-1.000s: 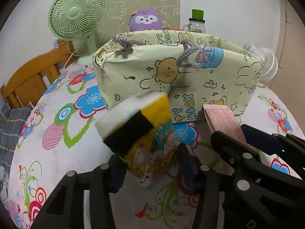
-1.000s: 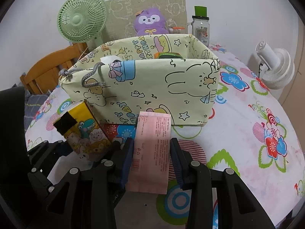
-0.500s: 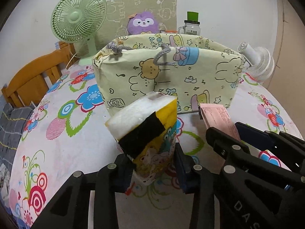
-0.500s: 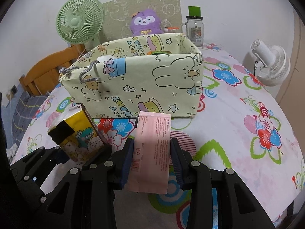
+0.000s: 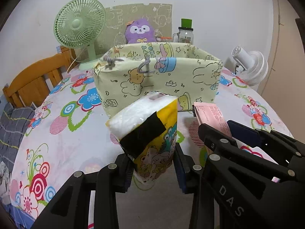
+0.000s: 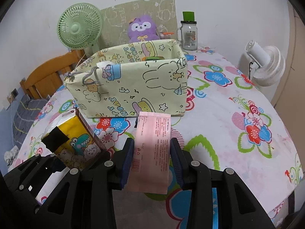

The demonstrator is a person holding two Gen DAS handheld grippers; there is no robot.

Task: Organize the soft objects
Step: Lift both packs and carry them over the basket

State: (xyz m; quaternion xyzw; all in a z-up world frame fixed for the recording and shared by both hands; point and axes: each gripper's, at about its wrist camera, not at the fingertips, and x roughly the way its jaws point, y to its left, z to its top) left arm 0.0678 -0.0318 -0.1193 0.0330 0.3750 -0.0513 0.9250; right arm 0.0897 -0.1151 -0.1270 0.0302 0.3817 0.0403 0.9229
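My left gripper (image 5: 152,167) is shut on a yellow cartoon-print tissue pack (image 5: 147,131) with black tape on it, held above the floral tablecloth. My right gripper (image 6: 151,159) is shut on a flat pink packet (image 6: 152,145), also held above the table. A pale green cartoon fabric storage box (image 5: 158,80) stands open behind both; it also shows in the right wrist view (image 6: 129,84), with a green item partly visible inside. The tissue pack shows at lower left in the right wrist view (image 6: 72,143). The pink packet shows at right in the left wrist view (image 5: 211,115).
A green desk fan (image 5: 80,28), a purple plush (image 5: 140,31) and a glass jar with a green lid (image 6: 188,32) stand behind the box. A white fan (image 6: 266,64) stands at the right table edge. A wooden chair back (image 5: 32,84) is at left.
Both grippers have lifted and pulled back from the box with their packs, so the box looks smaller and its open top shows more. Both grips are unchanged.
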